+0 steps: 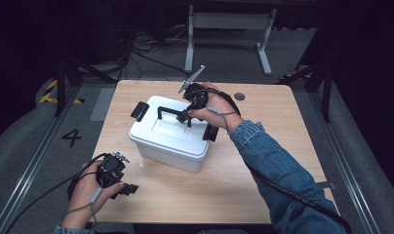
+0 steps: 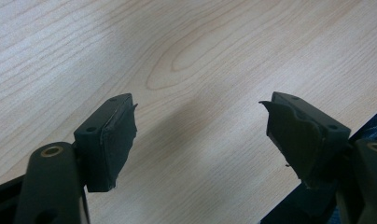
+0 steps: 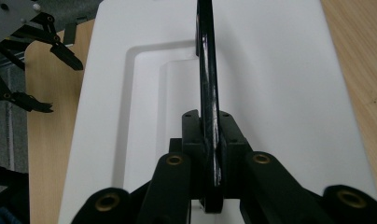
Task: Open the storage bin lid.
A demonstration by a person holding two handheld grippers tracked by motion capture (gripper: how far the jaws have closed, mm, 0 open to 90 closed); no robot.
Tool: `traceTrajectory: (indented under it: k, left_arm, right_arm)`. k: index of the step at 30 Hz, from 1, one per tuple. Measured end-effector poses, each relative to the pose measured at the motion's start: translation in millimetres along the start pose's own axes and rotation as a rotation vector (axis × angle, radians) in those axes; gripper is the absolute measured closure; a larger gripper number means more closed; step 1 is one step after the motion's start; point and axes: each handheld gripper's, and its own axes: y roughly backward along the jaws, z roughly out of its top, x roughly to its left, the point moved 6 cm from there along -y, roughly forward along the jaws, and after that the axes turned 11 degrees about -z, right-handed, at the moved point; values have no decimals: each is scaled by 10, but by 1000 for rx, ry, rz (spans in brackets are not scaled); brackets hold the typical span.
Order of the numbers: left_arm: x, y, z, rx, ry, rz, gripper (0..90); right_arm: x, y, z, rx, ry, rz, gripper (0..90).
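A white lidded box (image 1: 168,139) stands in the middle of the wooden table (image 1: 263,161), with a black latch (image 1: 140,111) at its left end and another (image 1: 210,132) at its right. Its black handle (image 1: 171,111) stands upright on the lid. My right gripper (image 1: 189,116) reaches down onto the handle's right part and is shut on it. In the right gripper view the pads (image 3: 192,135) press both sides of the handle bar (image 3: 206,60) above the white lid (image 3: 270,70). My left gripper (image 1: 131,189) rests near the table's front left corner, open (image 2: 198,135), with bare wood between its jaws.
A denim sleeve (image 1: 278,165) crosses the table's right half, trailing a black cable. A small round grommet (image 1: 240,96) sits near the far edge. A white metal frame (image 1: 229,22) and loose cables lie on the floor beyond; a "4" (image 1: 71,137) marks the floor at left.
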Motion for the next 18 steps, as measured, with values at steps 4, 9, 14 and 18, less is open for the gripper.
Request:
traceTrajectory:
  k: [4,9,14,18]
  left_arm:
    - [-1,-3,-4,1,7,-5,248]
    - [2,-1,11,4,0,-2,249]
    - [-1,-7,29,1,-1,-10,248]
    - [4,-4,53,-2,5,-13,248]
  right_arm:
    - [4,35,30,-9,3,-6,850]
    - [13,118,76,-26,-4,5,851]
    - [-8,230,121,-57,-3,-11,851]
    - [-49,346,120,-73,-14,-17,851]
